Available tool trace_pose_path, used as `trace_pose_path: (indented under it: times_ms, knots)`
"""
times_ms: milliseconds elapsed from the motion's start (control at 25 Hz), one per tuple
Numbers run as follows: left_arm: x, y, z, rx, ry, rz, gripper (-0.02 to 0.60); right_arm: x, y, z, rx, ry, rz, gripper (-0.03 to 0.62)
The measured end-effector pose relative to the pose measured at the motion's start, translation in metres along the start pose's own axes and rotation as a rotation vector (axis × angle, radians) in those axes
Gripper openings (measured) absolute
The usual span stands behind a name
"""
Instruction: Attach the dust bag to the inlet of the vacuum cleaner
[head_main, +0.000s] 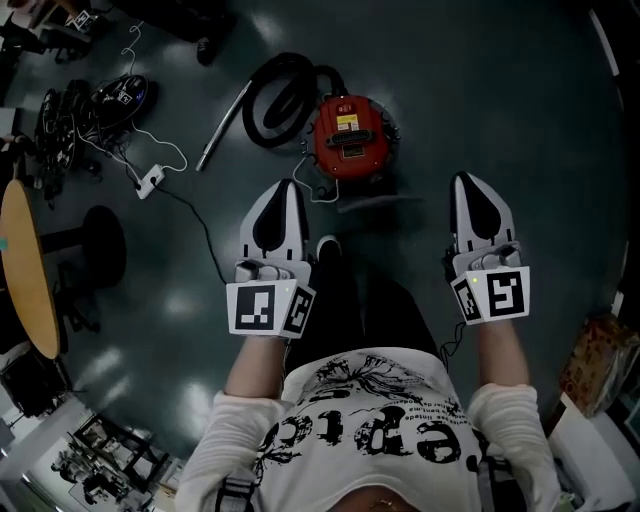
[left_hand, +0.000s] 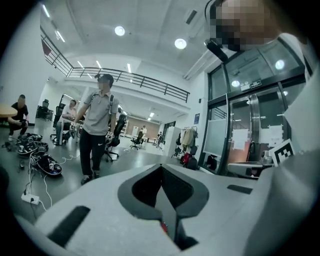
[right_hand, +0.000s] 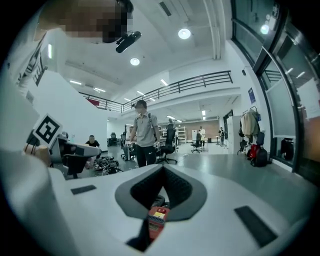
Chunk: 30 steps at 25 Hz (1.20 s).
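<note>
The red vacuum cleaner (head_main: 350, 135) stands on the dark floor ahead of my feet, its black hose (head_main: 275, 100) coiled at its left. No dust bag shows in any view. My left gripper (head_main: 285, 185) is held high above the floor, to the left of the vacuum, jaws together and empty. My right gripper (head_main: 466, 180) is level with it on the right, also shut with nothing in it. In the right gripper view the vacuum (right_hand: 157, 220) shows through the slot behind the closed tips (right_hand: 163, 168). The left gripper view shows its closed tips (left_hand: 161, 166) and the room beyond.
A round wooden table (head_main: 25, 270) is at the left, with a black stool base (head_main: 100, 245) beside it. A power strip and cables (head_main: 150, 180) lie on the floor. A person (left_hand: 97, 130) stands ahead. Glass doors (left_hand: 250, 130) are to the right. A box (head_main: 600, 365) sits at the far right.
</note>
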<state>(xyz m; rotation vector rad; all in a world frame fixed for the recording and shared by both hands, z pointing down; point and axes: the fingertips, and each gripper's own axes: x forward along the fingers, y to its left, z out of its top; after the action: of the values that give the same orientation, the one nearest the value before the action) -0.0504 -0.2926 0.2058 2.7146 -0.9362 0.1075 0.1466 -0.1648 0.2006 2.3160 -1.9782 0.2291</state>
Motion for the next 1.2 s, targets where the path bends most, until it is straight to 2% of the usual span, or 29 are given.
trace_pose_path:
  times_ms: [200, 400, 600, 800, 1000, 1200]
  knots:
    - [-0.060, -0.052, 0.077, 0.007, -0.025, 0.028, 0.005, -0.062, 0.014, 0.076, -0.017, 0.011, 0.039, 0.002]
    - [-0.122, -0.104, 0.115, 0.050, -0.071, 0.049, 0.005, -0.130, 0.027, 0.117, -0.035, -0.025, 0.091, 0.002]
    - [-0.181, -0.144, 0.120, 0.040, -0.089, 0.085, 0.005, -0.192, 0.033, 0.120, -0.026, -0.022, 0.120, 0.002]
    - [-0.223, -0.175, 0.125, 0.102, -0.100, 0.060, 0.005, -0.227, 0.042, 0.123, 0.022, -0.028, 0.116, 0.002]
    - [-0.257, -0.175, 0.146, 0.125, -0.177, 0.093, 0.005, -0.242, 0.062, 0.137, 0.008, -0.068, 0.115, 0.002]
    - [-0.277, -0.166, 0.149, 0.127, -0.192, 0.106, 0.005, -0.249, 0.088, 0.147, -0.016, -0.099, 0.136, 0.002]
